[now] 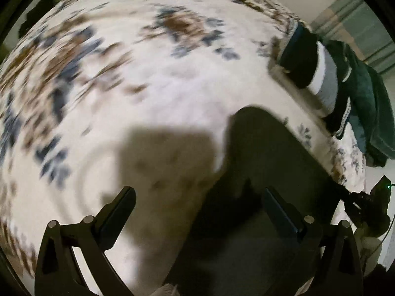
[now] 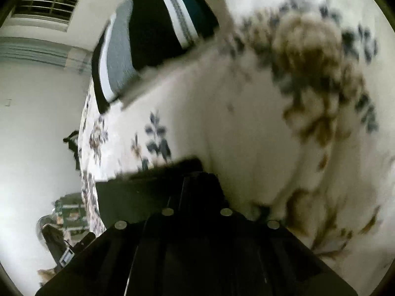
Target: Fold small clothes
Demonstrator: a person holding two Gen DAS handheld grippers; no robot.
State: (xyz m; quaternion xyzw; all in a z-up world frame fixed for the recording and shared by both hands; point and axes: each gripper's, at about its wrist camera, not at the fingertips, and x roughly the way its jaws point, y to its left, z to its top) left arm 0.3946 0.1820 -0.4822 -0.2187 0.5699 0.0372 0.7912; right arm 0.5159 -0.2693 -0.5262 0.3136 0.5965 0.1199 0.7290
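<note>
Low in the left wrist view, the left gripper (image 1: 197,212) holds its jaws wide apart above the dark, flat cloth garment (image 1: 266,162), which runs from bottom centre up toward the middle right over the white floral bedspread (image 1: 153,79). Its long axis points up-frame, mostly under the right-hand finger. From the right wrist view, the right gripper (image 2: 197,180) has its jaws together, apparently clamped on the garment's edge at lower centre; only this view shows that pinch. A stack of folded striped clothes (image 1: 318,74) sits at the bed's far right edge.

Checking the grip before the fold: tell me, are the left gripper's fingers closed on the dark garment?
No. The left gripper stands wide open, its fingers apart above the dark garment on the floral bedspread.
</note>
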